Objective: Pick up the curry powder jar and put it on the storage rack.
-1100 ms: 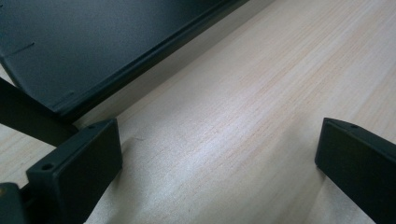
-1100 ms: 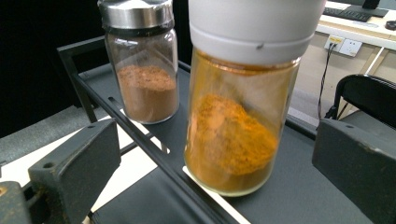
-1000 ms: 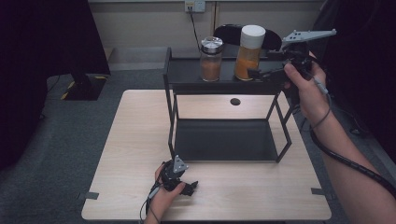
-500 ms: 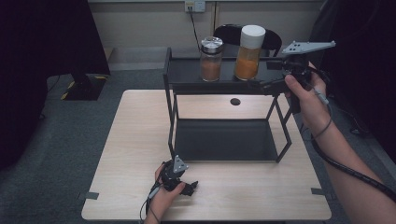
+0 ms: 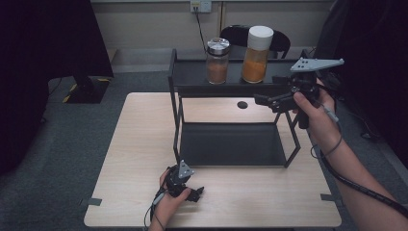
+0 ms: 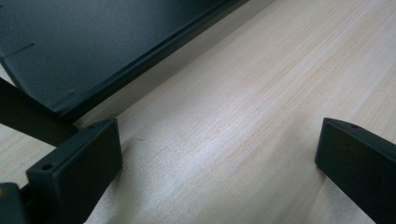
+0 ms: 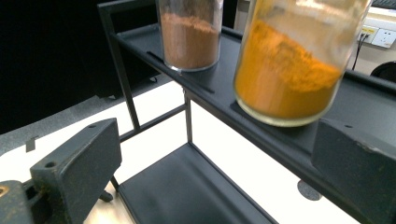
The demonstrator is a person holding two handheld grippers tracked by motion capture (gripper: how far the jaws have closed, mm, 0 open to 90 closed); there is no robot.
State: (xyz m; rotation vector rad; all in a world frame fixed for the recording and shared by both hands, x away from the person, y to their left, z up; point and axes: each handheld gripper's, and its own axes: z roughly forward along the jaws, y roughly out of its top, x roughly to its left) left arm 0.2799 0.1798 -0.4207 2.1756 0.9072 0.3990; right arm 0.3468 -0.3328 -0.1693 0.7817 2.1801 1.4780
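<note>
My right tongs point(image 5: 269, 100) gape empty near the shelf's right end; left tongs point(image 6: 219, 163) rest open on the counter point(image 5: 144, 125). The yellow-powder jar point(image 7: 294, 65) looks heavy, slick glass: I'd grip mid-body.

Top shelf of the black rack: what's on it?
On the top shelf stand two jars: a metal-lidded jar of brown powder and a taller white-capped jar of orange powder. The right gripper covers part of the shelf's right end.
</note>
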